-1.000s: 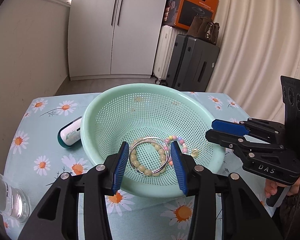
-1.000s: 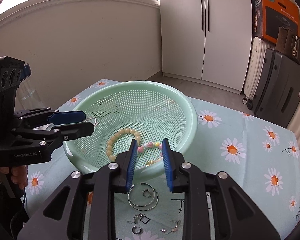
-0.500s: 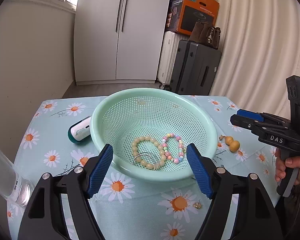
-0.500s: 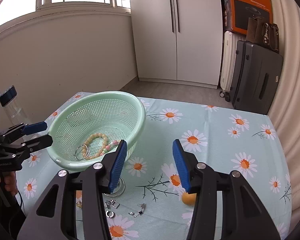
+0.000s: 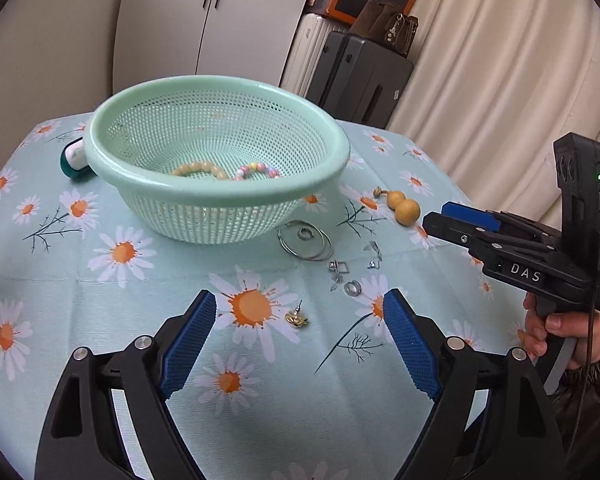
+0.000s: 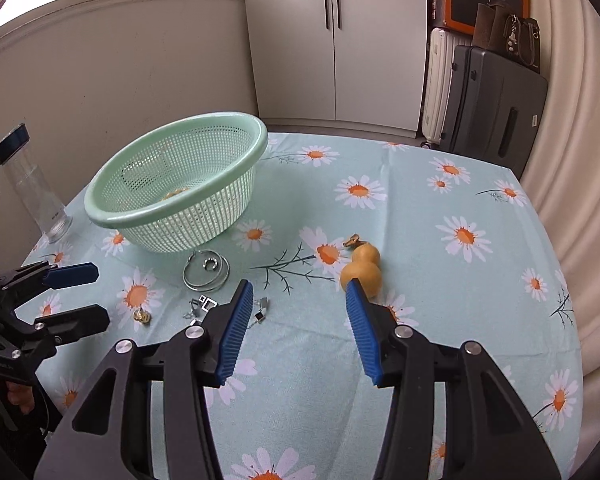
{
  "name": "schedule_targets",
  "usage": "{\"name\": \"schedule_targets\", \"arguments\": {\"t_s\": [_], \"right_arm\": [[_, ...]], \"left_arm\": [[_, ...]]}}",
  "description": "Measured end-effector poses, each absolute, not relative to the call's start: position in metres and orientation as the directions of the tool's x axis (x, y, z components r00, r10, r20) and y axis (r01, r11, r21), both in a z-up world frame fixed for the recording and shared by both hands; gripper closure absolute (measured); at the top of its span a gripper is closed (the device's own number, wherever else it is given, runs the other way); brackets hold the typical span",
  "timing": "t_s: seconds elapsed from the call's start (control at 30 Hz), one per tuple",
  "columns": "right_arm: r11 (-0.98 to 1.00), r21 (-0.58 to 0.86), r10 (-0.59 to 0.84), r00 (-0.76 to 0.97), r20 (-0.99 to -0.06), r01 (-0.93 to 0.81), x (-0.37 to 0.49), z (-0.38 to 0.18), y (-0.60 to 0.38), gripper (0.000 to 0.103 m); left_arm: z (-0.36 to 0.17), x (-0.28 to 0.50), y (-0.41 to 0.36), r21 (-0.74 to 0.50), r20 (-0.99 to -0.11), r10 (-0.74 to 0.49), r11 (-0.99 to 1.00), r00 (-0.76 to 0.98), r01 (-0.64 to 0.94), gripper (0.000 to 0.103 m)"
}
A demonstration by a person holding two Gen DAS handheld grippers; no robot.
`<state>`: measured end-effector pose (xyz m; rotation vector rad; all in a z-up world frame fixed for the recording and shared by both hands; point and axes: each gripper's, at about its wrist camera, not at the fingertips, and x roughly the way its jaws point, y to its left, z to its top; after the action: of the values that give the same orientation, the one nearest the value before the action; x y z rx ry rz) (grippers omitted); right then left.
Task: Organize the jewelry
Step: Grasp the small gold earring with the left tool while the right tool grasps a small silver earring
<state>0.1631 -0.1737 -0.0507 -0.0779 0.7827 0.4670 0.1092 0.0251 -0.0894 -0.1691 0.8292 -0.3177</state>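
Between picks. Left gripper (image 5: 300, 344) jaws wide, empty, gold stud earring (image 5: 296, 319) just ahead between them; beaded bracelets (image 5: 256, 171) in colander (image 5: 220, 92) beyond. Right gripper (image 6: 298, 330) jaws wide, empty, gourd charm (image 6: 362, 270) at right jaw tip. Next, likely: lower, close on tiny stud.

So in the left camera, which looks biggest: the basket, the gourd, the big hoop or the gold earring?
1. Basket
2. Hoop
3. Gourd, close to the hoop and a bit farther away, so that order is unsure
4. Gold earring, smallest though nearest
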Motion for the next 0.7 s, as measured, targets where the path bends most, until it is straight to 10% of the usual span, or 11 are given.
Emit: {"name": "schedule_targets", "arguments": {"t_s": [0.27, 0.47, 0.7], "right_arm": [[0.86, 0.121, 0.41, 0.531, -0.742, -0.496, 0.172, -0.072, -0.149, 0.054], [0.869, 0.056, 0.343, 0.518, -0.784, -0.491, 0.179, -0.088, -0.131, 0.061], [0.857, -0.027, 0.3, 0.541, -0.786, -0.515, 0.173, -0.091, -0.115, 0.097]], "left_arm": [[-0.102, 0.118, 0.014, -0.221, -0.712, -0.319, 0.947, 0.625, 0.232, 0.022], [-0.113, 0.127, -0.005, -0.131, -0.757, -0.281, 0.95, 0.59, 0.284, 0.048], [-0.117, 0.131, -0.012, -0.057, -0.757, -0.248, 0.947, 0.605, 0.317, 0.089]]}}
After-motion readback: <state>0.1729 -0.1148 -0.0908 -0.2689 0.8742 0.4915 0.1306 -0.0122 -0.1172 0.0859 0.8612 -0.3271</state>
